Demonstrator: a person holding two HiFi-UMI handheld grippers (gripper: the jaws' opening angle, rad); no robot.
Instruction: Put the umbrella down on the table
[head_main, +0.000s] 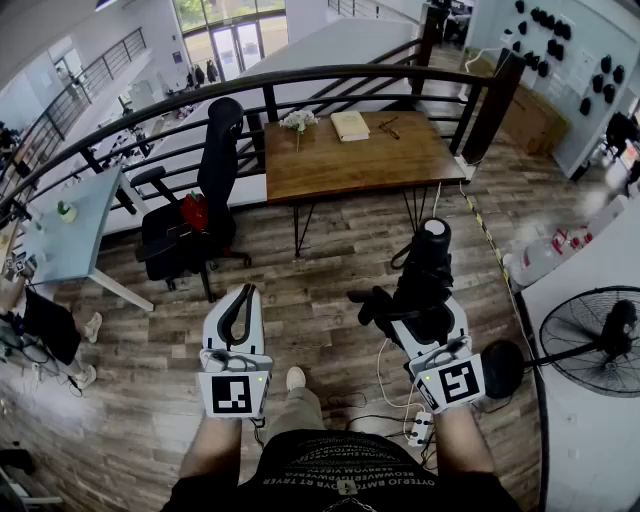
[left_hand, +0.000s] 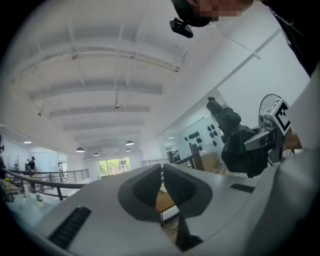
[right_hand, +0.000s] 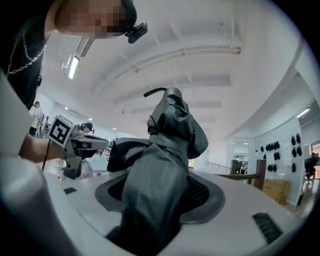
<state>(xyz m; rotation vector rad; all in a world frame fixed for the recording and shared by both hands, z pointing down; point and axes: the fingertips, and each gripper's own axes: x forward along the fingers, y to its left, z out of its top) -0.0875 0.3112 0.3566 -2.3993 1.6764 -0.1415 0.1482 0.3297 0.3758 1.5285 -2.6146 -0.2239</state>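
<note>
A folded black umbrella stands between the jaws of my right gripper, which is shut on its bunched fabric. Its capped end points away from me, toward the wooden table ahead, and a thin strap loops off the top in the right gripper view. My left gripper is held level beside it at the same height, and its jaws are shut on nothing. The left gripper view shows the umbrella off to the right, apart from the left gripper.
On the table lie a book, a small bunch of flowers and glasses. A black railing runs behind it. A black office chair stands left, a floor fan right, and a power strip by my feet.
</note>
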